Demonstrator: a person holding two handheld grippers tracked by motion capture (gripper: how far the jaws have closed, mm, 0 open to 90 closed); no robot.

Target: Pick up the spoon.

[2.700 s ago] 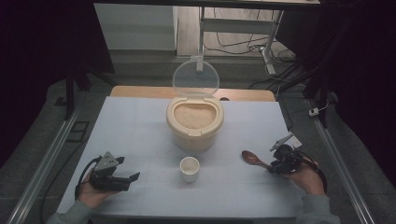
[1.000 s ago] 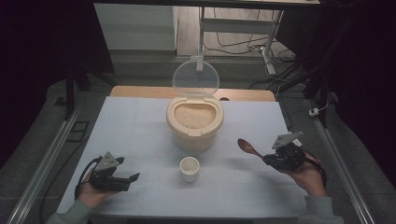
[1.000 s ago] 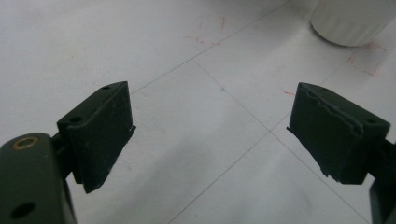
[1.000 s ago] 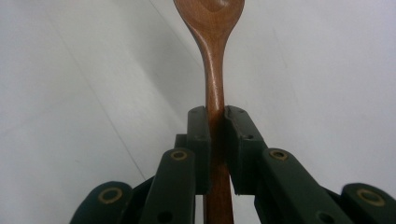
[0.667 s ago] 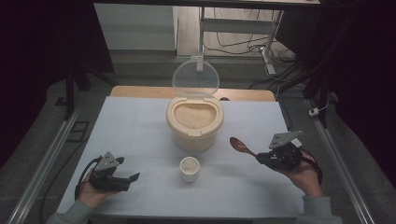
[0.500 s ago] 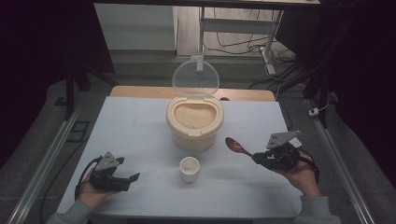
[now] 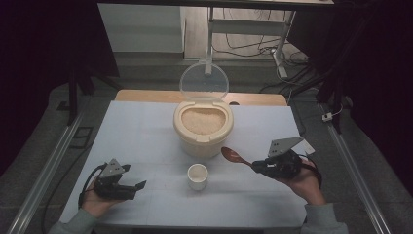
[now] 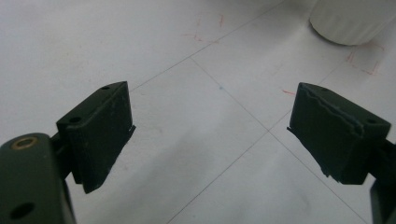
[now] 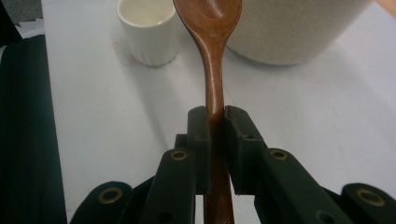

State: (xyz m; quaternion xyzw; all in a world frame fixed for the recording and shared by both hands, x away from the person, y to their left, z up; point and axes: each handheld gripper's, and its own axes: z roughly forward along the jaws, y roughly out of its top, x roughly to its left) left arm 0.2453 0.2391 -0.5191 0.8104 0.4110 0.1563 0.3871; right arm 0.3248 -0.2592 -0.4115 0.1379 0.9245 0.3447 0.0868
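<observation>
Two grippers resting low at the near edge of the pale worktop (image 7: 146, 126), one in each hand. Left gripper (image 7: 127, 187) sitting at the near left, jaws standing wide apart with nothing between them, hovering just above bare worktop crossed by thin lines; in the left gripper view (image 8: 210, 126), showing a corner of the white cup (image 8: 348, 21) far to the upper right. Right gripper (image 7: 258, 168) lying at the near right, jaws pressed together on the handle of a brown wooden spoon (image 7: 234, 157); in the right gripper view (image 9: 215, 119), pinching the handle (image 9: 212, 65) between both pads, bowl of the spoon pointing away from the hand. Spoon being held clear of the worktop, bowl reaching leftward and sitting just beside the near right flank of the rice container. Small white cup (image 7: 197, 176) standing upright near the middle of the worktop, between the two grippers and just in front of the container, looking empty in the right gripper view (image 9: 148, 30). Farther back, cream round rice container (image 7: 203, 127) standing at the centre, filled with pale grains, clear lid (image 7: 203, 82) tilting upright behind it. Beyond, wooden strip (image 7: 146, 96) running along the far edge of the worktop.
</observation>
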